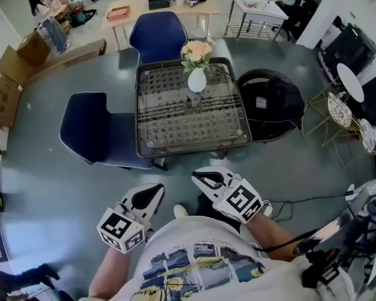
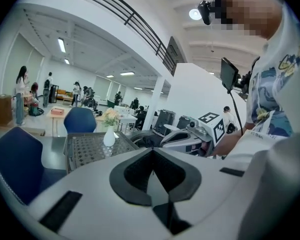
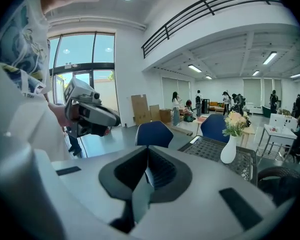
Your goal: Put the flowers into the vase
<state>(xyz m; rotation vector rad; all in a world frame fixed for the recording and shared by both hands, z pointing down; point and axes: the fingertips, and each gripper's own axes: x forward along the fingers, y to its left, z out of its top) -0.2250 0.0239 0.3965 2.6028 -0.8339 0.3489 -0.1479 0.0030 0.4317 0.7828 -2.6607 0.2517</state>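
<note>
A white vase (image 1: 197,80) stands upright on the far half of a dark glass table (image 1: 175,127). A bunch of peach and cream flowers (image 1: 197,51) sits in its neck. The vase (image 2: 109,138) and flowers (image 2: 110,116) show small and far off in the left gripper view. They appear at the right in the right gripper view: vase (image 3: 228,150), flowers (image 3: 235,122). My left gripper (image 1: 155,191) and right gripper (image 1: 198,177) are held close to my body, well short of the table. Both are shut, with nothing between their jaws.
Blue chairs stand to the table's left (image 1: 97,130) and behind it (image 1: 158,36). A round black stool (image 1: 272,105) sits at its right. Cardboard boxes (image 1: 6,80), wooden desks (image 1: 160,8) and several people are further off. Cables and gear lie by my right side (image 1: 357,231).
</note>
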